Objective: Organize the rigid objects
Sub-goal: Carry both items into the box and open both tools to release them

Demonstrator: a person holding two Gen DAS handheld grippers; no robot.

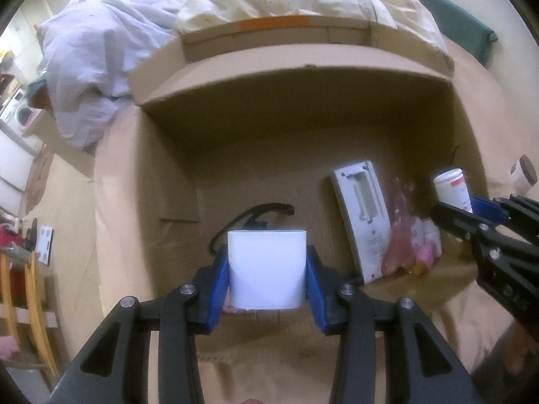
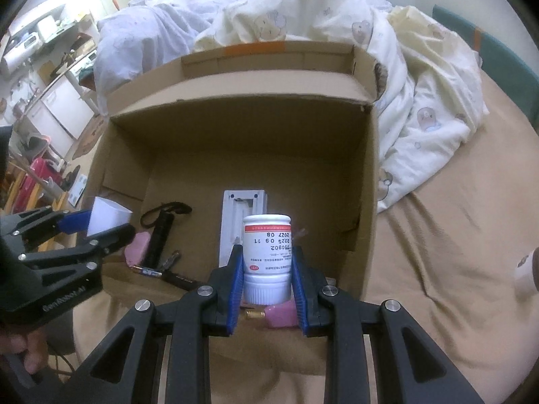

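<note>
Two tongs in frame, both loaded; left tongs (image 1: 267, 281) clamp a white box (image 1: 267, 267) between the blue pads, held above the near edge of the cardboard box (image 1: 303, 77); right tongs (image 2: 267, 288) clamp a white pill bottle (image 2: 267, 257) upside down, cap toward the camera, red band and printed date visible, also over the near edge of the carton.

Carton sits on a bed with a tan sheet (image 2: 454, 235), flaps open, far flap with an orange tape strip; inside on the carton floor: a white flat device (image 1: 362, 225) back side up leaning against pink packets (image 1: 402, 235); a black flashlight (image 2: 161, 232) with wrist strap toward the left side; a pink item (image 2: 138, 245) just beside it; a battery (image 2: 146, 271) and a small dark tool near the front; a pink piece with a brass-coloured end (image 2: 279, 313) under the right tongs.

Behind the carton: crumpled white and cream duvet (image 2: 303, 10) with bear print, touching the far flap; teal headboard (image 2: 505, 60) at right; a small jar with a brown lid (image 1: 524, 173) on the sheet, right of the carton, apart from it.

Room at left: white cabinets and appliances, a red case (image 2: 37, 181), wooden chair legs (image 1: 37, 316); detail there blurred.
</note>
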